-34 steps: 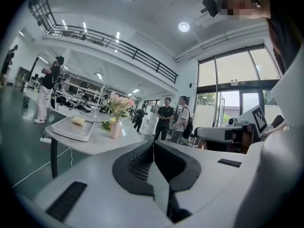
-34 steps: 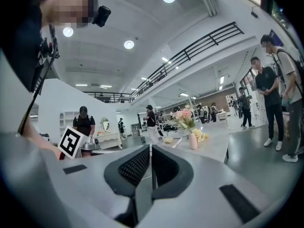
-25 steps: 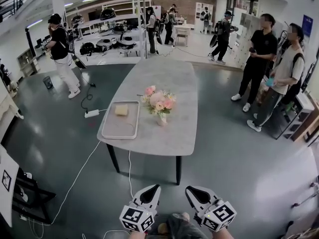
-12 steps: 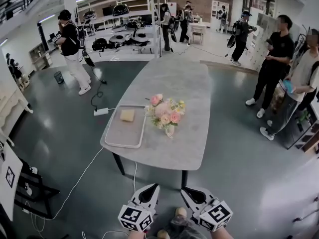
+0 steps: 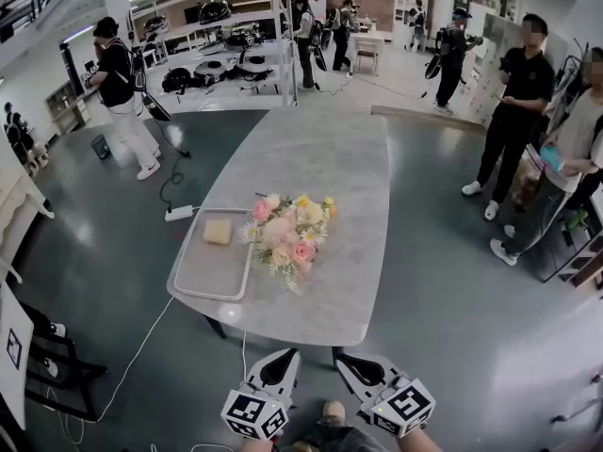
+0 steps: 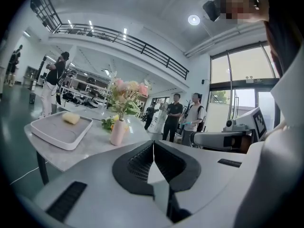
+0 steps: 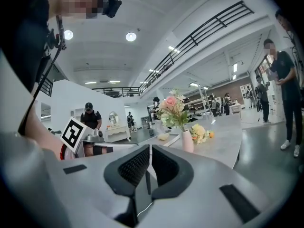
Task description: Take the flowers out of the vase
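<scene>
**A:** Why are you holding both grippers low, at the bottom edge of the head view?

**B:** You're keeping the left gripper [image 5: 281, 367] and the right gripper [image 5: 366, 369] with jaws closed on nothing. Probably that's because the table [image 5: 349, 149] is well apart from them, so there's nothing to grasp yet.

**A:** Where are the flowers sitting?

**B:** The flowers [image 5: 285, 234] are standing upright in the pink vase [image 6: 117, 132], mid-frame, just beside the tray [image 5: 193, 285].

**A:** What are you counting?

**B:** You're facing one vase, one bouquet, and one tray carrying one yellow block [image 5: 218, 232]. You're holding two grippers.
</scene>
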`<state>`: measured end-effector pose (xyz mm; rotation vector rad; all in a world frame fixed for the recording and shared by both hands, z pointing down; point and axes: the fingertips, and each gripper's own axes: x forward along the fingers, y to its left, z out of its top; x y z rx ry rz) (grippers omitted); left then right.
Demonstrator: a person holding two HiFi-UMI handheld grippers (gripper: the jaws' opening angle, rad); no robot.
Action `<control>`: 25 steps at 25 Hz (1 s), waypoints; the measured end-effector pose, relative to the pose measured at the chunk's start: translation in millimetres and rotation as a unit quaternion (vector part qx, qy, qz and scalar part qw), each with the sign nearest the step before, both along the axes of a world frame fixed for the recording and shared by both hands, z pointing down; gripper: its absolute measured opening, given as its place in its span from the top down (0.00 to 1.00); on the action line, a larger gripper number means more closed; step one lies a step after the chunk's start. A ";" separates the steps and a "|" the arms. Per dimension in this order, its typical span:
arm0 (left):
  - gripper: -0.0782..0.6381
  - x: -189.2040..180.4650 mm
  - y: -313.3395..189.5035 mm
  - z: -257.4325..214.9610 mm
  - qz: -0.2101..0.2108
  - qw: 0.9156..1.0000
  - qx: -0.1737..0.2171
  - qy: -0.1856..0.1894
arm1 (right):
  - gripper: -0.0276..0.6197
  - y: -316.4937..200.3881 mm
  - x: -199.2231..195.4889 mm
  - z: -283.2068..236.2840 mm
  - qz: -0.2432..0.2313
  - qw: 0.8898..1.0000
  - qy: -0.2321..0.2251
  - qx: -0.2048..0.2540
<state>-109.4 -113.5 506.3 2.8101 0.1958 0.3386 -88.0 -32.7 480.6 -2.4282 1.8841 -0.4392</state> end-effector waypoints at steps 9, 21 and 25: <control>0.87 49.8 4.5 -5.5 0.008 1.000 0.003 0.008 | 0.91 -4.3 44.1 -1.3 -0.002 1.000 -0.002 0.004; 0.87 90.4 27.5 -3.0 0.065 0.998 0.011 0.004 | 0.91 -11.9 86.5 -4.3 0.007 1.000 0.001 0.022; 0.87 105.1 39.0 3.9 0.115 0.993 0.011 0.000 | 0.91 -16.4 105.5 2.6 0.010 1.000 -0.005 0.020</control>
